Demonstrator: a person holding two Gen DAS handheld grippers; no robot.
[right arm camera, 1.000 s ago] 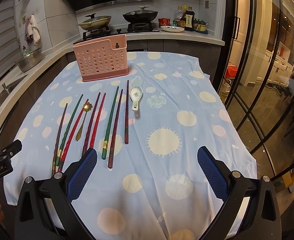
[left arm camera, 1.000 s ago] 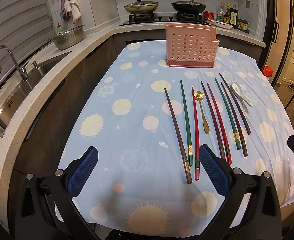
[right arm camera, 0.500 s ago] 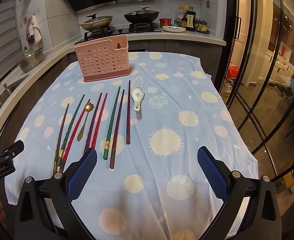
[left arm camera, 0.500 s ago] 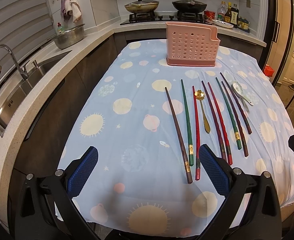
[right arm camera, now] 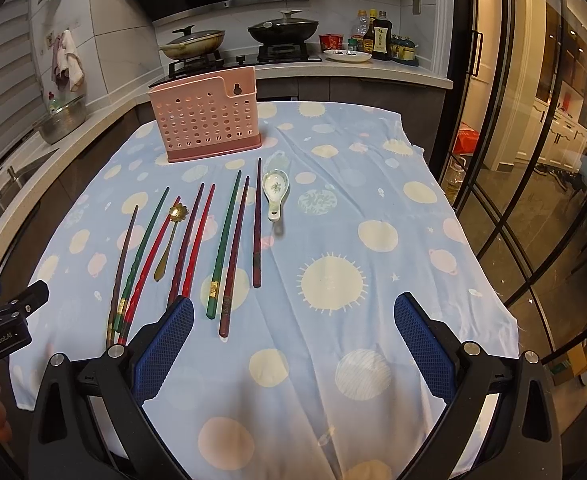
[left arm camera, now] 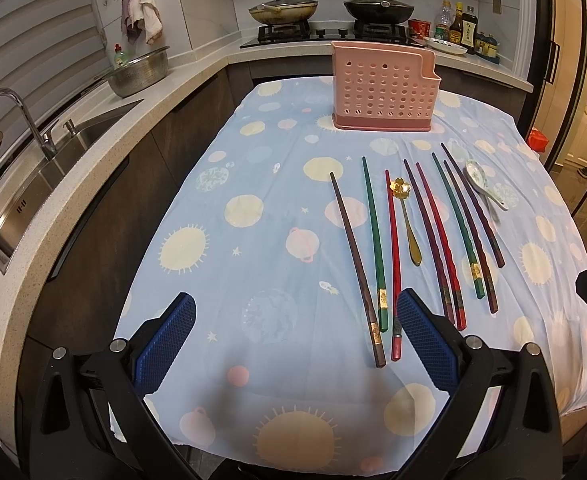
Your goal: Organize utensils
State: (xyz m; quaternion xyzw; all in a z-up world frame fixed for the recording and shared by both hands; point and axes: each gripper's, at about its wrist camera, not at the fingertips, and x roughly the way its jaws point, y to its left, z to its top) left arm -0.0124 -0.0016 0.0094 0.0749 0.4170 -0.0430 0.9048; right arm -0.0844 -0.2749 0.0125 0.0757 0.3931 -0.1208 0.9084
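A pink perforated utensil holder stands at the far end of the table. Several chopsticks in brown, green, red and purple lie side by side on the blue cloth. A gold spoon lies among them. A white ceramic spoon lies to their right. My left gripper is open and empty above the near table edge, left of the chopstick ends. My right gripper is open and empty, right of the chopstick ends.
A counter with a sink and steel bowl runs along the left. A stove with two pans and bottles is behind the table. Glass doors stand to the right. The table's edges drop off on all sides.
Both grippers have shifted very slightly; the view barely changes. Nothing on the table has moved.
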